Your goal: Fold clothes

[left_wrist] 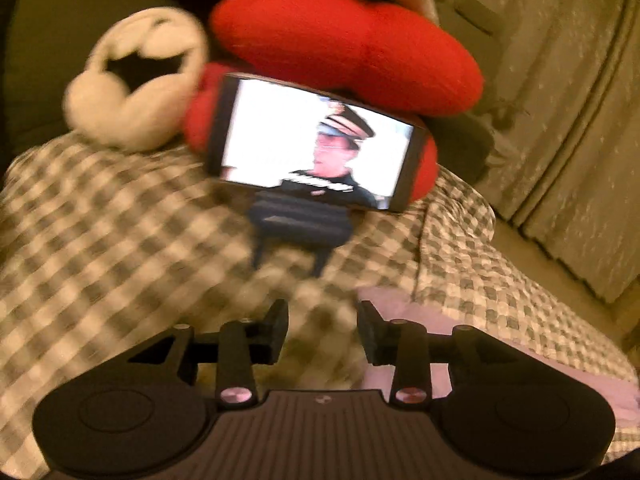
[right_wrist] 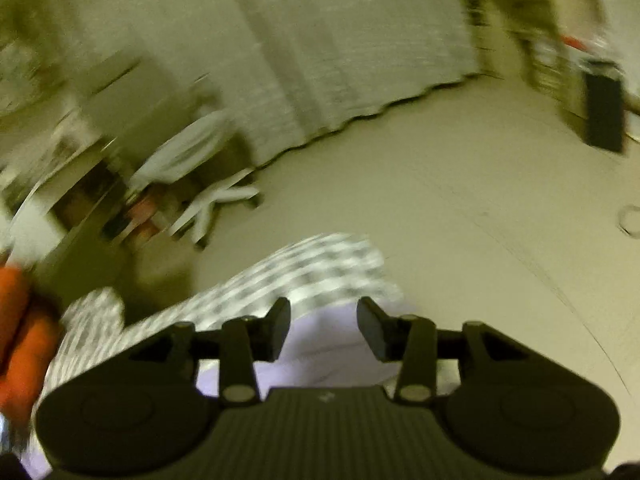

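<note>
Looking along my left gripper (left_wrist: 322,330), I see its two black fingers spread apart with nothing between them, hanging over a checkered cloth (left_wrist: 120,232) of grey and cream squares that covers the surface below. To the right of the fingers a pale pink garment (left_wrist: 404,312) lies on that cloth, running off toward the lower right edge of the view; the right finger (left_wrist: 370,330) sits over its near edge, though I cannot tell whether it touches. Beyond the fingers a phone (left_wrist: 316,146) stands on a small dark stand (left_wrist: 298,226), its lit screen tilted toward me and showing a man in a peaked cap. Behind the phone lies a red plush cushion (left_wrist: 344,48), and to its left a white plush ball (left_wrist: 132,80) with a black patch rests on the checkered cloth. Pale curtains (left_wrist: 560,100) hang on the right.

My right gripper (right_wrist: 323,326) is also parted, gripping nothing. Directly under and just ahead of its fingers lies the same light garment (right_wrist: 320,360), looking lilac-white here, with the checkered cloth (right_wrist: 304,268) showing beyond it and to the left. An orange-red shape (right_wrist: 20,332) sits at the far left edge, too blurred to make out. Past the cloth is a bare beige floor (right_wrist: 460,200), with a curtain (right_wrist: 340,48) reaching down to it. Both views are smeared by blur.
</note>
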`<state>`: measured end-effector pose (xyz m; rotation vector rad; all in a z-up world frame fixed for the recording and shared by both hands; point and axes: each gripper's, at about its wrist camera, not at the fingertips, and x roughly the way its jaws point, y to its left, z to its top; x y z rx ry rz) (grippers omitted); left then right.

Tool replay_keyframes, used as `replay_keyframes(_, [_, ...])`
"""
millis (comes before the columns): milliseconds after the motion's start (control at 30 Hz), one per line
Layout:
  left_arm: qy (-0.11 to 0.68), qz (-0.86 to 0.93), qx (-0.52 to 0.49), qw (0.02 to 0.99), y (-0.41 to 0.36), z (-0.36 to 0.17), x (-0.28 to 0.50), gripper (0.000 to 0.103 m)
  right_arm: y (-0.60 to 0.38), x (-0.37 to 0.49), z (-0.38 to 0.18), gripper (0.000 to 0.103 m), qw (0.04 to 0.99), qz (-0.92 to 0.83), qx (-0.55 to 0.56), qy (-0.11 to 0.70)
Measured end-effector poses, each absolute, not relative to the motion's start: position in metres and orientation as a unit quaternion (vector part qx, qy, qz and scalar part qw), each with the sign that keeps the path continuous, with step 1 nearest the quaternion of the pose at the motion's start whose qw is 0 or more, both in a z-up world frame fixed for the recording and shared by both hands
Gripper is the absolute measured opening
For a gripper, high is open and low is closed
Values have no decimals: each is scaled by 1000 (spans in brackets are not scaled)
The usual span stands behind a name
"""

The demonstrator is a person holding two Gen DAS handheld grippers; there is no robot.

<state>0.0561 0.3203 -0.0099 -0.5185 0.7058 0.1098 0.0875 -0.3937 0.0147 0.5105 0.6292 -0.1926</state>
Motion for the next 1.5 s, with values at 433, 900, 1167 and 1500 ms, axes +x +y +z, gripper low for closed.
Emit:
replay_keyframes(433, [353,48,-361,862,325,-22,-49,39,-178,76,59,48,912,152,19,381])
replay_keyframes(900, [306,76,-345,884,309,-31,-50,0,-7,74,81,50,881,273,-169,347])
replay_keyframes(1167, [283,44,-350,892,321,-31,-74,0,82,52,61,53,826,401,-230,322])
replay_keyframes(1500, [295,70,-346,888,345,-29,-91,0,178,55,17,34,767,478,-268,335])
